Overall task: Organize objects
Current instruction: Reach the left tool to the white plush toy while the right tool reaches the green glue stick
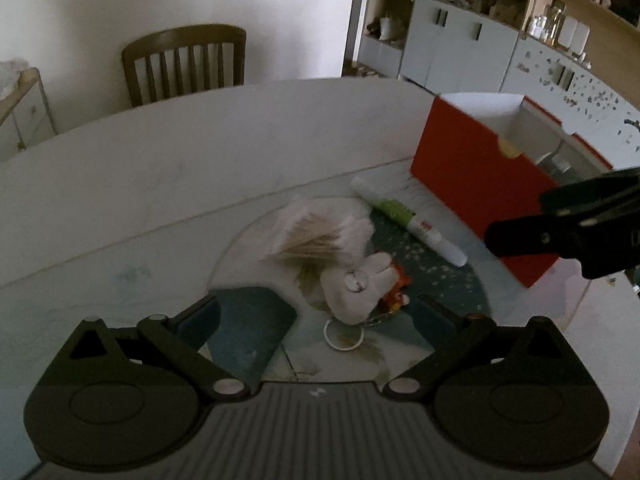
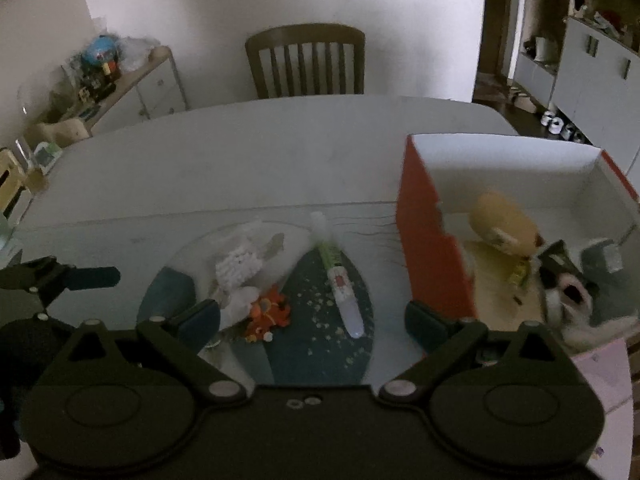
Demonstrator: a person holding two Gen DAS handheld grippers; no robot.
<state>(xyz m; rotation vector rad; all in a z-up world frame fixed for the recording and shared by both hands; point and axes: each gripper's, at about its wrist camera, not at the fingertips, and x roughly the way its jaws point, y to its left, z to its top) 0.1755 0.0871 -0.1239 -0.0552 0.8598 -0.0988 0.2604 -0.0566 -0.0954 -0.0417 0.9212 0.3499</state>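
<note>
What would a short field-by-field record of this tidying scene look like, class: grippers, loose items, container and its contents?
left gripper: open, above the plush keychain, holding nothing
right gripper: open, empty, above the table
loose items on table: bundle of cotton swabs, plush keychain, white and green tube
container: orange box, open top, white inside, right of the loose items
in the box: yellow plush toy and other items too blurred to name
surface: white table
background: wooden chair
</note>
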